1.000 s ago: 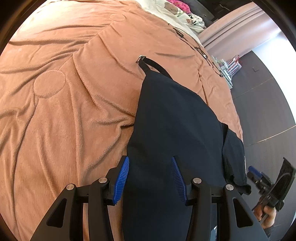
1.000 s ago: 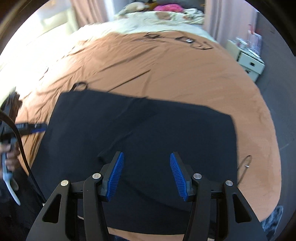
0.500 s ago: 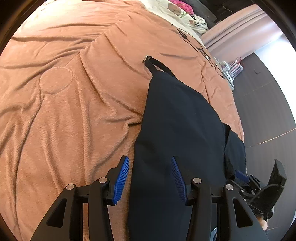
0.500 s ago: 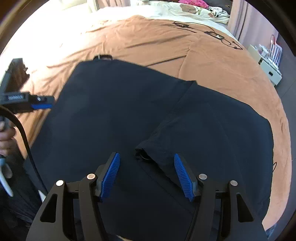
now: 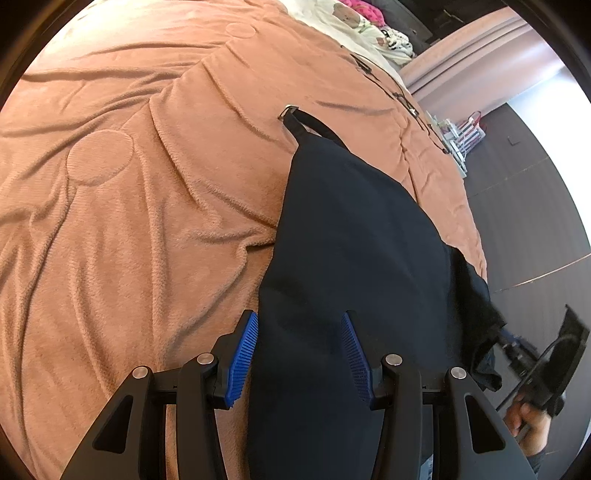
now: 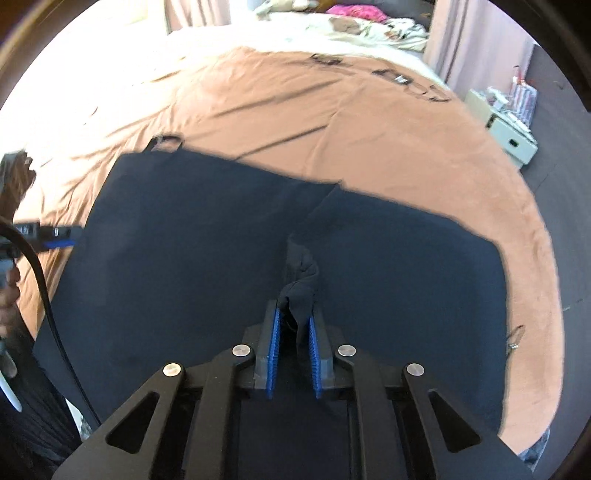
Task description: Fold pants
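The pants (image 6: 207, 266) lie spread flat on the bed (image 6: 369, 140), dark navy, covering the near part of the blanket (image 5: 129, 221). At the pants' far left corner a strap (image 5: 306, 123) with a metal buckle extends onto the blanket. In the right wrist view a seam line runs from the pants' far edge down toward the middle of the cloth, where a bunched fold (image 6: 301, 280) rises from the flat fabric.

The right gripper (image 6: 294, 332) has its blue fingers (image 6: 274, 347) clenched on this fold; cloth fills the narrow gap between them. The left gripper (image 5: 299, 350) sits over the pants' left edge with its fingers (image 5: 243, 354) spread apart and released: the left finger is above the blanket just beside the cloth edge, the right finger above the dark cloth. Whether they touch the fabric cannot be told.

The blanket is orange-brown fleece with shallow wrinkles and a raised circle pattern (image 5: 99, 157). At the far end of the bed lies a white sheet (image 6: 295, 26) with pink cloth (image 6: 354, 11) on it. Dark cables (image 6: 406, 81) lie on the blanket near the far right edge. Beyond the bed's right side stand a white drawer unit (image 6: 513, 138), a pink curtain (image 6: 476, 48) and dark flooring (image 5: 524, 206). A small metal piece (image 6: 513, 341) lies on the blanket near the right edge.
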`<state>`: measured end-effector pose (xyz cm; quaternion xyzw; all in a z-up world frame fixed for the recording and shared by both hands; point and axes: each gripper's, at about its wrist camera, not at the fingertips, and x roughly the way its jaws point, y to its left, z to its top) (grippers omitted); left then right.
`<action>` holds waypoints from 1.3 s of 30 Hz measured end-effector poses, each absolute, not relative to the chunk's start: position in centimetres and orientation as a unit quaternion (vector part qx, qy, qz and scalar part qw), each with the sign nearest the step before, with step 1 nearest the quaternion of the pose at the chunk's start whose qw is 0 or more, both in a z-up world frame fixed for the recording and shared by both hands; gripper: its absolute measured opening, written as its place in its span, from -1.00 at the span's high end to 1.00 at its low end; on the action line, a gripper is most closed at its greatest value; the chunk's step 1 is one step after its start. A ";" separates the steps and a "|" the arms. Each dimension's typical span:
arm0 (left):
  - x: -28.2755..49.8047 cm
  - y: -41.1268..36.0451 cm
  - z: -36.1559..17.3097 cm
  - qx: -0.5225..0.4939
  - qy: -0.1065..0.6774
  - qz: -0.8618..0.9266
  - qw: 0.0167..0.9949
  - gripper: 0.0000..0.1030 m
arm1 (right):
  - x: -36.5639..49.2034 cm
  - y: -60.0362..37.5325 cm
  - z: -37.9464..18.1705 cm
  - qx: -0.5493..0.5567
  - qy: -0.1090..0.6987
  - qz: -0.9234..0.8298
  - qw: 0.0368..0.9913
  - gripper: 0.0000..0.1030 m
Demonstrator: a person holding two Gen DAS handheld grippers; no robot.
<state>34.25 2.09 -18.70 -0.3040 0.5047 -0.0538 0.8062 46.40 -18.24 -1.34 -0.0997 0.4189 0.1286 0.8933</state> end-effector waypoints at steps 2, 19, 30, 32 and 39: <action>34.4 2.0 -18.8 -0.305 0.505 -0.054 0.806 0.04 | 46.6 -19.5 -0.2 -0.094 0.412 0.118 0.899 0.79; 35.4 1.4 -19.2 -0.298 0.509 -0.050 0.806 0.04 | 53.2 -24.1 2.7 -0.072 0.403 0.019 0.912 0.72; 35.8 1.5 -19.5 -0.300 0.509 -0.051 0.805 0.04 | 52.7 -24.8 -0.4 -0.053 0.430 0.020 0.901 -0.23; 35.8 1.5 -19.5 -0.300 0.510 -0.051 0.805 0.04 | 53.5 -25.2 -1.2 -0.056 0.443 0.019 0.894 -0.23; 35.9 1.5 -19.7 -0.298 0.511 -0.050 0.805 0.04 | 55.9 -25.8 -3.8 -0.056 0.479 0.020 0.876 0.46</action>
